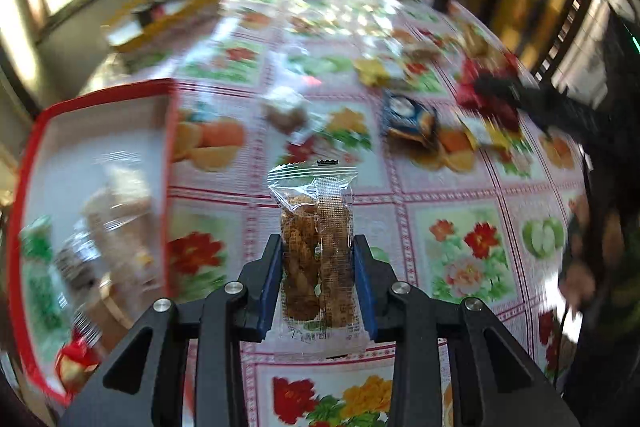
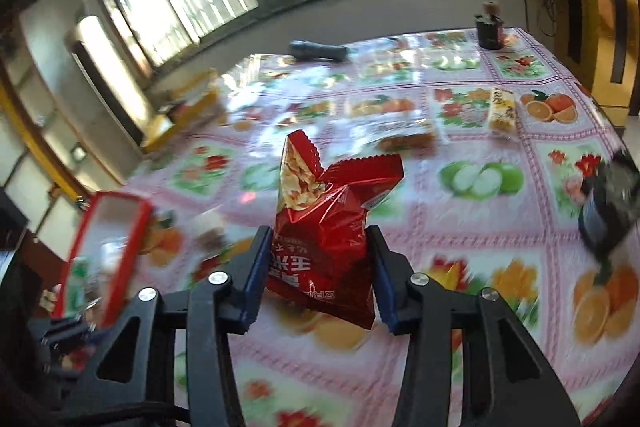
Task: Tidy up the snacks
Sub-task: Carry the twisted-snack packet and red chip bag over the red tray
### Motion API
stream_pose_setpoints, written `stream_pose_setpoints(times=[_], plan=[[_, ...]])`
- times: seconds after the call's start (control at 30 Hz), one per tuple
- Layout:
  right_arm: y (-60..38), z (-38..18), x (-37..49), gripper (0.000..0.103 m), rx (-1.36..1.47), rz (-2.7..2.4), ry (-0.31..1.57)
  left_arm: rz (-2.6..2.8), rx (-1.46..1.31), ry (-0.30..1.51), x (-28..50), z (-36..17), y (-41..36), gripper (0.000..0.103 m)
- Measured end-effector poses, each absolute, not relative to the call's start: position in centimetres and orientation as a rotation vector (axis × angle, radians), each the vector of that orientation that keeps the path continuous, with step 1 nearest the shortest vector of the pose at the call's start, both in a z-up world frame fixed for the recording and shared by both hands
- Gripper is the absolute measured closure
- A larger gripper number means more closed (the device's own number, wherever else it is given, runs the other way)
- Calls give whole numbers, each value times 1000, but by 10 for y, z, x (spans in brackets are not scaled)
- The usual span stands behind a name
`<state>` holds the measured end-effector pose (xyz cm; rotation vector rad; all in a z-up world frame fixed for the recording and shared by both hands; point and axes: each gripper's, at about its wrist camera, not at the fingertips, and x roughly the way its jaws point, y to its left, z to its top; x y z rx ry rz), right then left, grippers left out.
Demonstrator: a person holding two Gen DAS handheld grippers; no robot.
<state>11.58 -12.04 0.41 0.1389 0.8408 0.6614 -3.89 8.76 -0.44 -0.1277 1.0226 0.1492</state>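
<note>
Both tongs are loaded: my left tongs [image 1: 318, 283] are clenched on a clear-wrapped packet [image 1: 314, 247] of brown twisted fried snacks, its crimped top pointing away from me, and my right tongs [image 2: 318, 275] are clamped on a red snack bag [image 2: 326, 227], pinched at the waist so its serrated top flares above the blue pads [image 2: 256, 279]. I judge both are held off the table [image 1: 520, 187] for carrying, gripped across the middle so the loose film does not slip. White Chinese characters run upside down across the red bag, too warped for me to read with confidence; fine print down the clear packet's back seam is too small to make out. Just left of my left tongs sits the red-rimmed tray [image 1: 170, 131], already holding several wrapped snacks, which looks like the collecting place; from the right wrist view it lies further off to the left. Beyond, on the fruit-and-flower tablecloth, loose snacks wait: a blue packet [image 1: 410, 117], a yellow bar [image 2: 503, 111], and a clear-wrapped orange one [image 2: 406, 137]. A yellow box [image 1: 168, 15] and a dark cup [image 2: 489, 31] stand at the far edge below the window.
</note>
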Motion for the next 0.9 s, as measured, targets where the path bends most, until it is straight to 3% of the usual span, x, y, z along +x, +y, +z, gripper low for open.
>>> stream_pose_setpoints(times=[0.9], plan=[[-59,5,10,55,109,876,872,452,-177,864,-77,22,121,70]])
